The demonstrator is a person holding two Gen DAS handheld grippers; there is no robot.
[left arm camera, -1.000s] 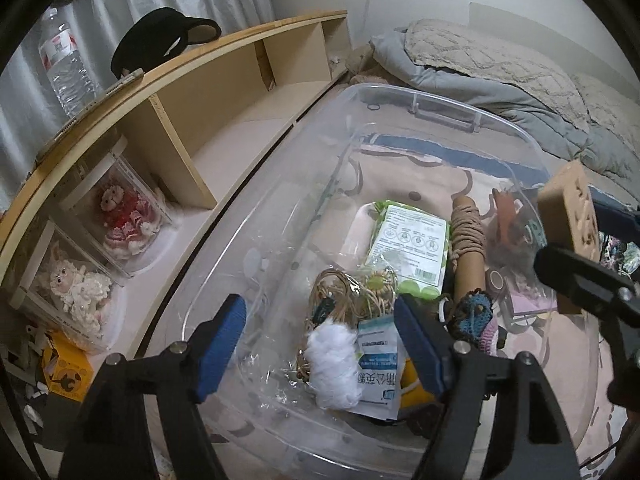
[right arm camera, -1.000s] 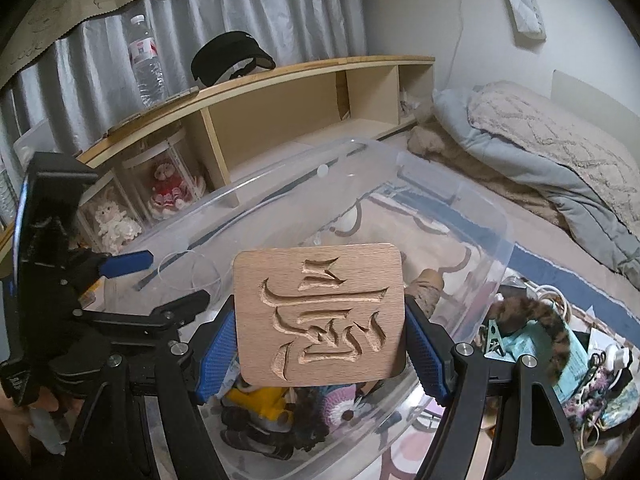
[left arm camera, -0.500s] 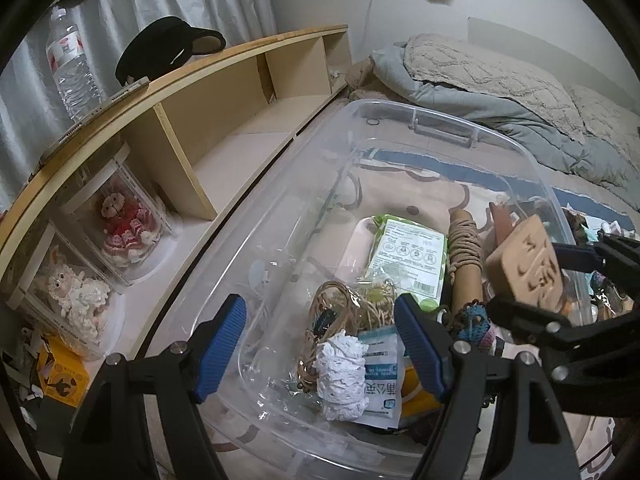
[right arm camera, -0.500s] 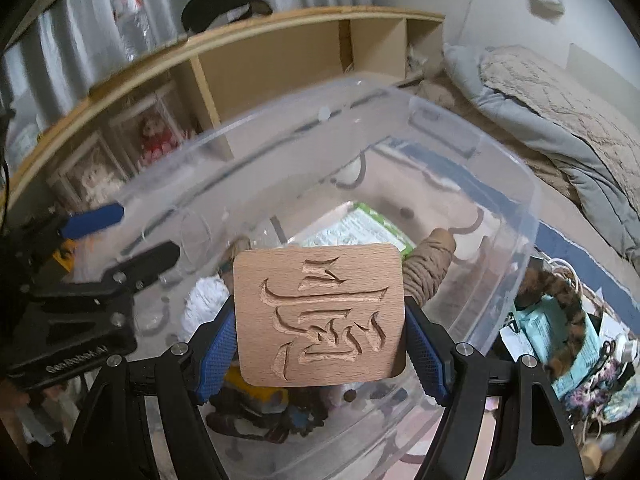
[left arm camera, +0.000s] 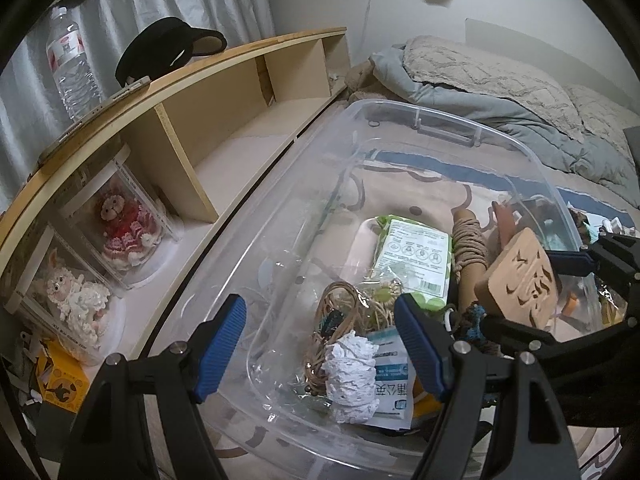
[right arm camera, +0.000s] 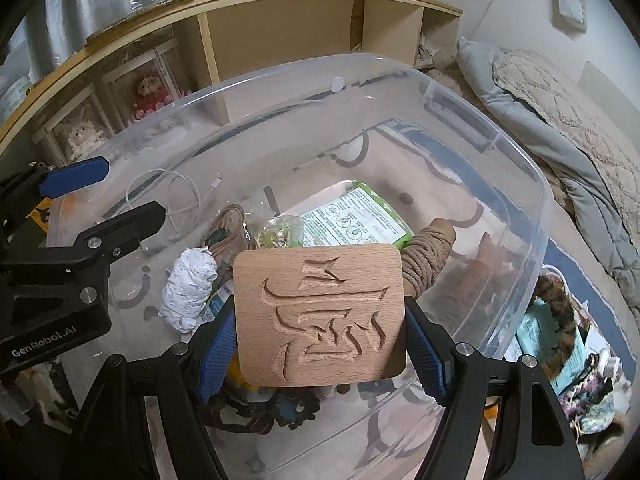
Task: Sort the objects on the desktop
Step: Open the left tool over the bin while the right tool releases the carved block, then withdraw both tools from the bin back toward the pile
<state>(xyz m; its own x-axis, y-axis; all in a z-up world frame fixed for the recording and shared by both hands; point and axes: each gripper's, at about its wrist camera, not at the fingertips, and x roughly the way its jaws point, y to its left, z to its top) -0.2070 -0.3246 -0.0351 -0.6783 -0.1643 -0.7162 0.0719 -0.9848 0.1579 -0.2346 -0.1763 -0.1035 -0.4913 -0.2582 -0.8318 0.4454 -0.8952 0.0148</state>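
A carved wooden plaque (right arm camera: 320, 314) sits clamped between the blue pads of my right gripper (right arm camera: 320, 340), held over the inside of a clear plastic bin (right arm camera: 516, 152). In the left wrist view the same plaque (left arm camera: 520, 280) hangs at the bin's right side. My left gripper (left arm camera: 320, 344) stands open over the bin's near-left wall (left arm camera: 256, 304), with nothing between its fingers. Inside the bin lie a green wipes pack (left arm camera: 416, 260), a twine-wrapped roll (left arm camera: 470, 244), a white crumpled wad (left arm camera: 352, 376), a tangle of cord (left arm camera: 340, 312) and a blue-and-white packet (left arm camera: 390, 394).
A wooden shelf (left arm camera: 224, 72) runs along the left, with two doll boxes (left arm camera: 120, 220) under it and a water bottle (left arm camera: 70, 68) and black cap (left arm camera: 168, 48) on top. Bedding (left arm camera: 500, 92) lies behind. More loose items (right arm camera: 560, 340) crowd the floor right of the bin.
My right gripper has come down and tilted forward with the plaque, from above the bin's rim to inside it. The left gripper has kept still.
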